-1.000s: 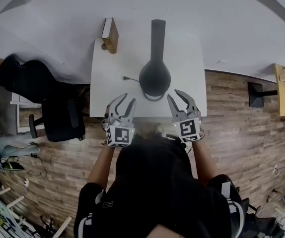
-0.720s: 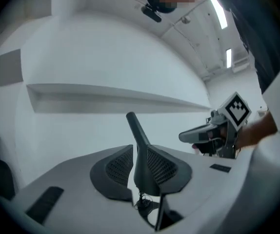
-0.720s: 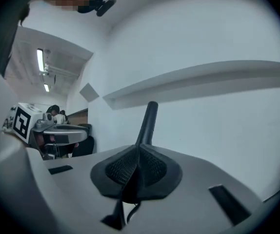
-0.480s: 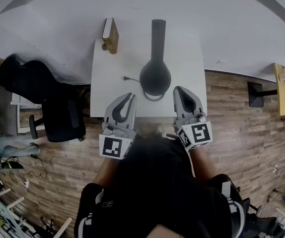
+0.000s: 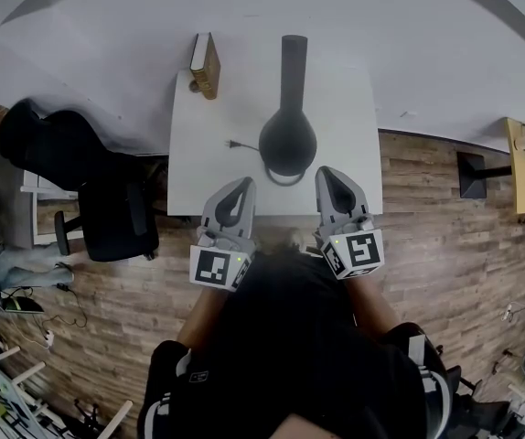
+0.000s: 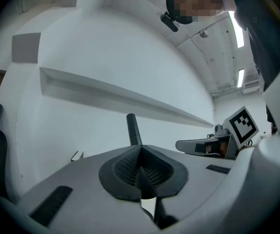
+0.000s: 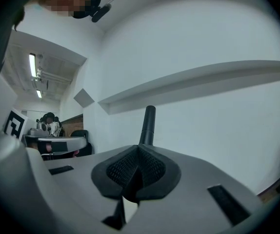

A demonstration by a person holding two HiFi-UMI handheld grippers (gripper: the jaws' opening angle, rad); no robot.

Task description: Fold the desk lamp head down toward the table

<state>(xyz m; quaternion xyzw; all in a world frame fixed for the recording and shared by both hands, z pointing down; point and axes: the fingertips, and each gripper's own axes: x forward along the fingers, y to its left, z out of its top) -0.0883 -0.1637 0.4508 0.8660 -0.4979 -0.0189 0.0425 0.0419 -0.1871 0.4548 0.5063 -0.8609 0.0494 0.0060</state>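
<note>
Desk lamp (image 5: 287, 141) upright near the middle of the white table (image 5: 209, 167): matte black, with a round domed base and a slim cylindrical column, seen as a dark post in the left gripper view (image 6: 133, 128) and the right gripper view (image 7: 148, 124). Thin dark cord with a small plug (image 5: 234, 144) lying flat just left of the base. Oblong wooden block (image 5: 205, 63) at the far left corner of the smooth tabletop.

Left gripper (image 5: 243, 184) and right gripper (image 5: 325, 173) at the near edge, one to each side of the lamp and apart from it. Smooth grey shells, black ribbed pads, and square-marker cubes at the rear. Jaws of both closed pad to pad, with nothing between them (image 6: 141, 172) (image 7: 137, 168).

Black office chair (image 5: 81, 187) left of the table, on a brown wood-plank floor (image 5: 445, 210).
</note>
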